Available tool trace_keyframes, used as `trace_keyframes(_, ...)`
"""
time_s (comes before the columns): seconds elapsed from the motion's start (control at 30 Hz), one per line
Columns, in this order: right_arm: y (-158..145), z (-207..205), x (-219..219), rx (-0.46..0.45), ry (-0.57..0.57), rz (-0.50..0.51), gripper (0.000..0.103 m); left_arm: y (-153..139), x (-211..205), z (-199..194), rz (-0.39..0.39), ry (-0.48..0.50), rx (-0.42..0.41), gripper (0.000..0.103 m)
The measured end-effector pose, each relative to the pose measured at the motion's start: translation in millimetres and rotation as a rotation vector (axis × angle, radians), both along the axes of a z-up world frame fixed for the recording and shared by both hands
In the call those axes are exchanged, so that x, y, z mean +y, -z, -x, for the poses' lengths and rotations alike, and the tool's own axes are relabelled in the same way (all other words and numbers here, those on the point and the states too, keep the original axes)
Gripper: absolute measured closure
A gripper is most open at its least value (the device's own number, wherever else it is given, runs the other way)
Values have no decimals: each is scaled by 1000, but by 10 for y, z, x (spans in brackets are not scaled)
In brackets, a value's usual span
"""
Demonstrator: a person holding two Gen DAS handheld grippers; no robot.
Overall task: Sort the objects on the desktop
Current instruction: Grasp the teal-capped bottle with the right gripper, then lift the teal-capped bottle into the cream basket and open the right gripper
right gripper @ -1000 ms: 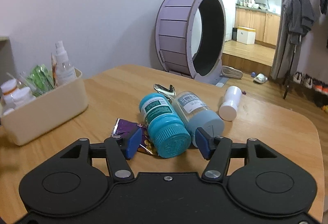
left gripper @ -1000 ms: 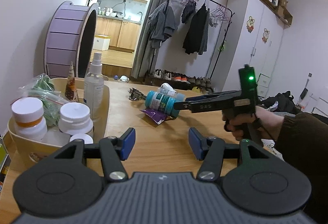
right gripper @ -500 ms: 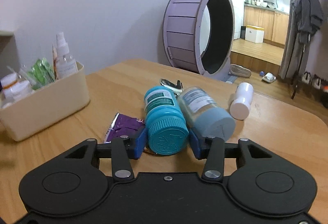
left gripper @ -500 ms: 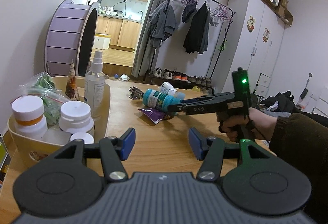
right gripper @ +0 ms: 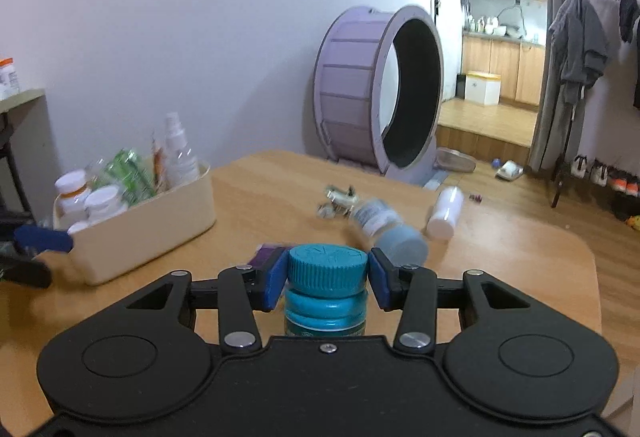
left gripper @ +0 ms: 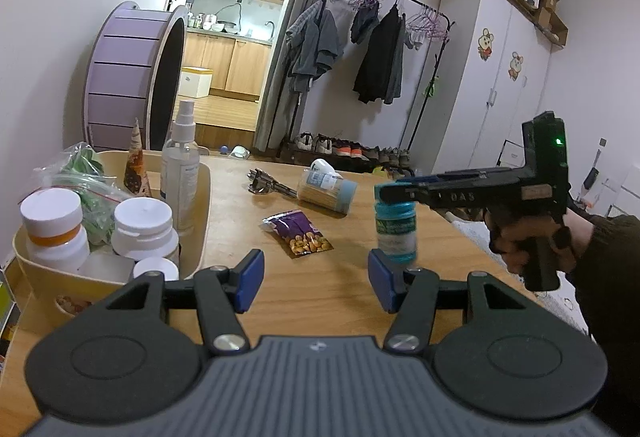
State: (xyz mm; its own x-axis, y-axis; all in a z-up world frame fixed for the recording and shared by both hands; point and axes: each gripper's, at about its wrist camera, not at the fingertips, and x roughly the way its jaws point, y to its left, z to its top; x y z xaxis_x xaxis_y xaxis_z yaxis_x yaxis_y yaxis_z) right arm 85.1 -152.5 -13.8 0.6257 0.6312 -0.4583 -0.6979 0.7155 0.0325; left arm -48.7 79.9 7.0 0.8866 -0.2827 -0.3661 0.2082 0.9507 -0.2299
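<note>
My right gripper (right gripper: 326, 279) is shut on the cap of a teal bottle (right gripper: 326, 301), which hangs upright below the pads, clear of the wooden table (right gripper: 500, 269). From the left wrist view the same bottle (left gripper: 395, 237) hangs under the right gripper (left gripper: 394, 193), held by a hand at the right. Near the table's front, my left gripper (left gripper: 314, 285) stands open with nothing between its fingers. A cream bin (left gripper: 200, 205) at the left holds white jars, a spray bottle and green packets.
On the table lie a purple snack packet (left gripper: 300, 233), a clear jar with a grey-blue lid (right gripper: 390, 231), a white bottle (right gripper: 444, 213) and a metal tool (right gripper: 338, 199). A purple wheel (right gripper: 376, 93) stands behind the table. The cream bin (right gripper: 152, 233) sits left.
The right gripper closed on the teal bottle's cap and lifted it from lying beside the clear jar, drawing it back toward the near right. The left gripper stayed still.
</note>
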Motion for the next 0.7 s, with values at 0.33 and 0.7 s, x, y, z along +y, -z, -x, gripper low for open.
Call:
trace_keyframes(0.33,10,244,-139,6,15,-5,58,12,-94,-27,-8,73,0,47)
trace_keyframes(0.7,69,249,-210,33,24,-27,59,51,-155,-47,-27,84,4,45)
